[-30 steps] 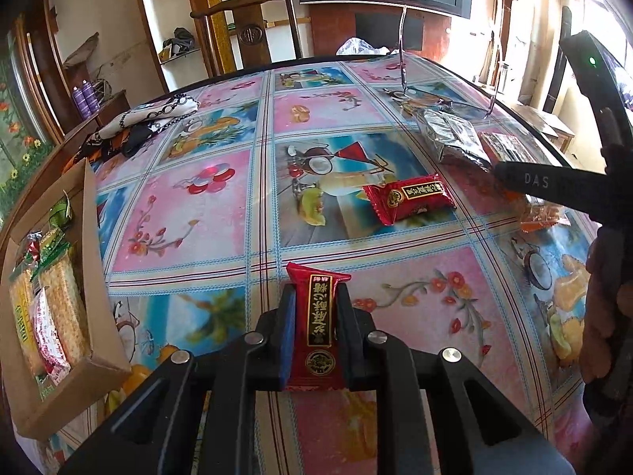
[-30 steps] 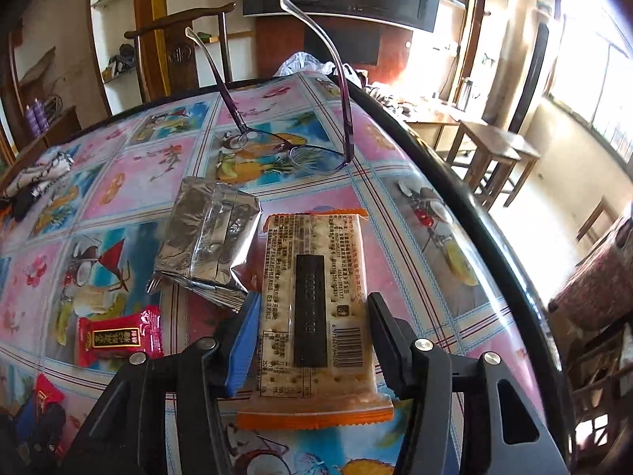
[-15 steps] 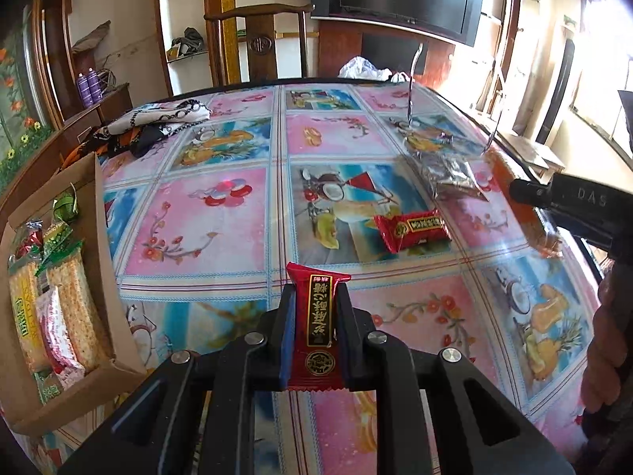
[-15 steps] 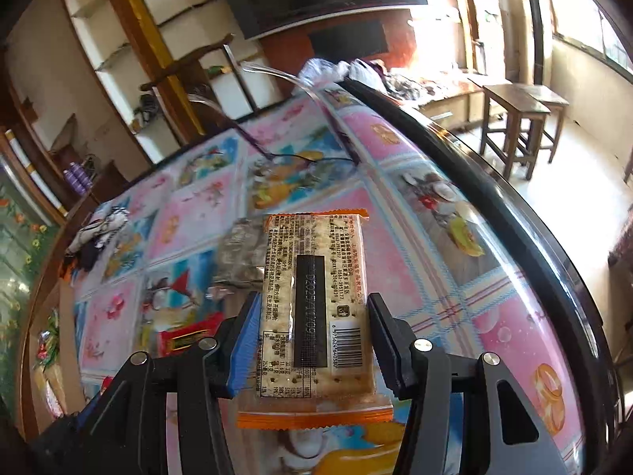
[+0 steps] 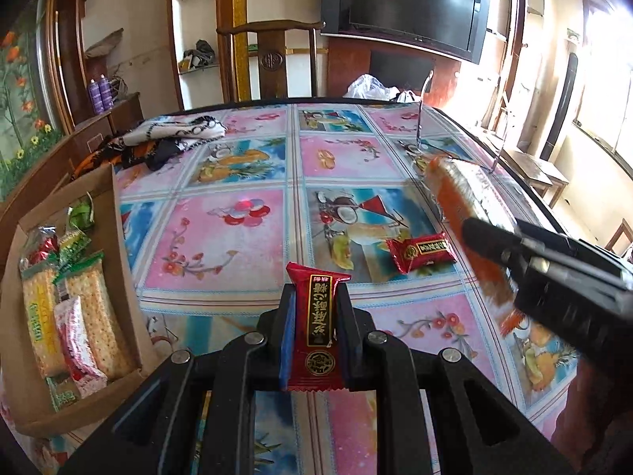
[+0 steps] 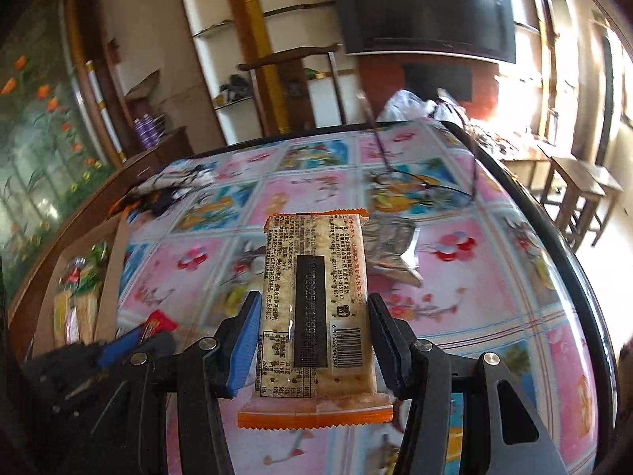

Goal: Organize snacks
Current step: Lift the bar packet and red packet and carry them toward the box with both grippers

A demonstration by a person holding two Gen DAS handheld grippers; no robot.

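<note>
My left gripper (image 5: 315, 332) is shut on a small red candy packet (image 5: 318, 328) and holds it above the table. My right gripper (image 6: 314, 340) is shut on an orange-edged cracker packet (image 6: 314, 304), lifted off the table; it shows in the left wrist view (image 5: 463, 213) at right. A cardboard box (image 5: 118, 261) at the left holds several cracker and candy packets; it also shows in the right wrist view (image 6: 110, 277). A second red candy packet (image 5: 421, 251) lies on the table. A silver foil packet (image 6: 391, 245) lies behind the cracker packet.
The table has a flowered plastic cloth (image 5: 237, 237). Eyeglasses (image 6: 419, 182) lie at the far right. A patterned cloth (image 5: 174, 138) lies at the far left. A wooden chair (image 5: 273, 59) stands behind the table. The table's edge (image 6: 554, 237) curves along the right.
Both grippers have risen from the table with their packets. The right gripper has swung left, toward the box side, and now sits closer to the left gripper.
</note>
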